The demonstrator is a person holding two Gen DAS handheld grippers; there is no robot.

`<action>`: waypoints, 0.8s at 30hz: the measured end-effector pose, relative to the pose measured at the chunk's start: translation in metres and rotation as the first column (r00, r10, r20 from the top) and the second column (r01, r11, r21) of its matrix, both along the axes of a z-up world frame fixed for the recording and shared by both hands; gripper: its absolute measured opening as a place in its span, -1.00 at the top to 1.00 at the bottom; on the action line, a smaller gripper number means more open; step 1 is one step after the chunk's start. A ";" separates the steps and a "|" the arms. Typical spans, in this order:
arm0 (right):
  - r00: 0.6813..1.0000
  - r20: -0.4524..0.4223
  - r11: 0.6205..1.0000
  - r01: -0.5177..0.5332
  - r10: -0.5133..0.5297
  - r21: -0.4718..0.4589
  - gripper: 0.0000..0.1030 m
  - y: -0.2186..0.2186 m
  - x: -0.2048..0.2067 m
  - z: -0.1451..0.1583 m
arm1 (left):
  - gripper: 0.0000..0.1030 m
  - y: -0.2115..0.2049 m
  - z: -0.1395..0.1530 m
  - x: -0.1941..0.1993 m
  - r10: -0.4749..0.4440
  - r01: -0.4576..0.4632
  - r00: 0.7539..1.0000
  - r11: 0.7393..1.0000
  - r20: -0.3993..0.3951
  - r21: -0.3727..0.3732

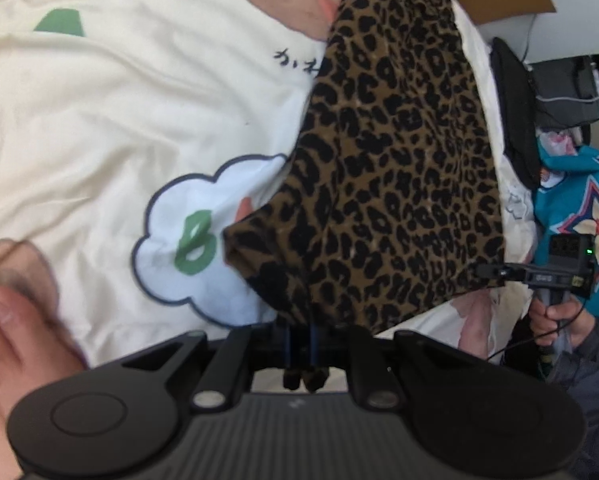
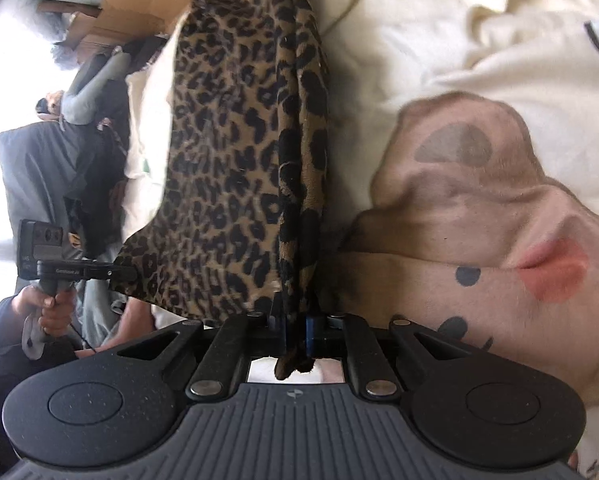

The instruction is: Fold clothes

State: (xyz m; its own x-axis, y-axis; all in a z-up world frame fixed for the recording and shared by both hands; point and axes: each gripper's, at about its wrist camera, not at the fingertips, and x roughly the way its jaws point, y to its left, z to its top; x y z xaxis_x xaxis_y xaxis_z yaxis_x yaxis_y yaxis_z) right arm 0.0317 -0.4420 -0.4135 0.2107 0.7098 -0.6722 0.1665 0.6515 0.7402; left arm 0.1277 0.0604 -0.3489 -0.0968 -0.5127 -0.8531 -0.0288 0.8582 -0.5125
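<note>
A cream printed bedsheet (image 1: 99, 120) fills the background. Our left tongs (image 1: 301, 354) and right tongs (image 2: 295, 336) are each clenched on an edge of the leopard-print garment (image 1: 391, 168), which rises up the frame centre from both, lifted and doubled lengthwise; laying it flat seemingly remains.

Open bedsheet (image 1: 79, 120) beside leopard garment (image 1: 399, 160)

Support surface: bed covered by a cream cartoon-print sheet (image 1: 99, 112), wrinkled, with green shapes, a white cloud outline and pink-tan patches. At its far right edge in the left wrist view, a dark garment (image 1: 515, 112) and a teal patterned garment (image 1: 571, 208) lie piled
</note>
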 end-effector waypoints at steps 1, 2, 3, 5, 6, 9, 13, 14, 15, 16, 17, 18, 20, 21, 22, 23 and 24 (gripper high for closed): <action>1.000 0.003 1.000 0.003 -0.003 0.010 0.88 0.000 -0.002 0.004 | 0.83 0.000 0.002 0.002 0.004 -0.004 1.000 1.000 -0.011 0.002; 1.000 0.006 1.000 0.003 -0.003 0.021 0.89 -0.001 -0.004 0.008 | 0.83 0.001 0.004 0.004 0.008 -0.008 1.000 1.000 -0.022 0.003; 1.000 0.010 1.000 0.001 -0.002 0.031 0.89 -0.001 -0.006 0.012 | 0.83 0.003 0.008 0.005 0.004 -0.004 1.000 1.000 -0.021 0.004; 1.000 0.016 0.999 -0.006 0.005 0.049 0.89 -0.001 -0.009 0.019 | 0.83 0.006 0.014 0.008 -0.004 0.004 1.000 1.000 -0.019 0.006; 1.000 0.019 0.998 -0.015 0.014 0.058 0.89 0.001 -0.010 0.022 | 0.83 0.008 0.017 0.009 -0.008 0.008 1.000 1.000 -0.018 0.007; 0.999 0.026 0.996 -0.045 0.044 0.080 0.89 0.006 -0.013 0.029 | 0.83 0.013 0.026 0.013 -0.020 0.020 1.000 1.000 -0.015 0.011; 0.992 0.038 0.988 -0.120 0.117 0.094 0.89 0.017 -0.016 0.039 | 0.83 0.022 0.031 0.012 -0.024 0.024 0.999 1.000 -0.030 0.006; 0.990 0.046 0.985 -0.140 0.136 0.102 0.89 0.020 -0.017 0.042 | 0.83 0.024 0.033 0.010 -0.031 0.032 0.999 1.000 -0.034 0.001; 0.987 0.053 0.981 -0.157 0.152 0.110 0.89 0.022 -0.019 0.045 | 0.83 0.025 0.036 0.008 -0.040 0.039 0.999 0.999 -0.038 -0.003; 0.984 0.057 0.978 -0.172 0.166 0.117 0.89 0.023 -0.020 0.048 | 0.83 0.026 0.037 0.006 -0.051 0.050 0.998 0.999 -0.041 -0.010; 0.983 0.059 0.976 -0.179 0.173 0.120 0.89 0.024 -0.022 0.050 | 0.83 0.026 0.038 0.004 -0.062 0.061 0.997 0.998 -0.045 -0.016; 0.983 0.060 0.976 -0.182 0.176 0.122 0.89 0.023 -0.023 0.051 | 0.83 0.027 0.039 0.002 -0.057 0.056 0.997 0.998 -0.054 -0.026; 0.985 0.064 0.977 -0.165 0.158 0.134 0.89 0.021 -0.025 0.053 | 0.83 0.030 0.042 -0.001 -0.041 0.039 0.998 0.998 -0.056 -0.046; 0.987 0.068 0.978 -0.151 0.143 0.143 0.89 0.018 -0.026 0.053 | 0.83 0.031 0.044 -0.001 -0.032 0.029 0.998 0.998 -0.050 -0.050; 0.989 0.073 0.978 -0.142 0.132 0.151 0.89 0.015 -0.026 0.054 | 0.83 0.033 0.045 0.001 -0.018 0.016 0.999 0.998 -0.045 -0.053; 0.989 0.078 0.978 -0.136 0.125 0.156 0.89 0.013 -0.026 0.054 | 0.83 0.035 0.047 0.002 -0.004 0.002 0.999 0.998 -0.041 -0.056; 0.989 0.083 0.979 -0.134 0.123 0.154 0.89 0.012 -0.027 0.055 | 0.83 0.036 0.049 0.004 0.010 -0.012 0.999 0.998 -0.034 -0.062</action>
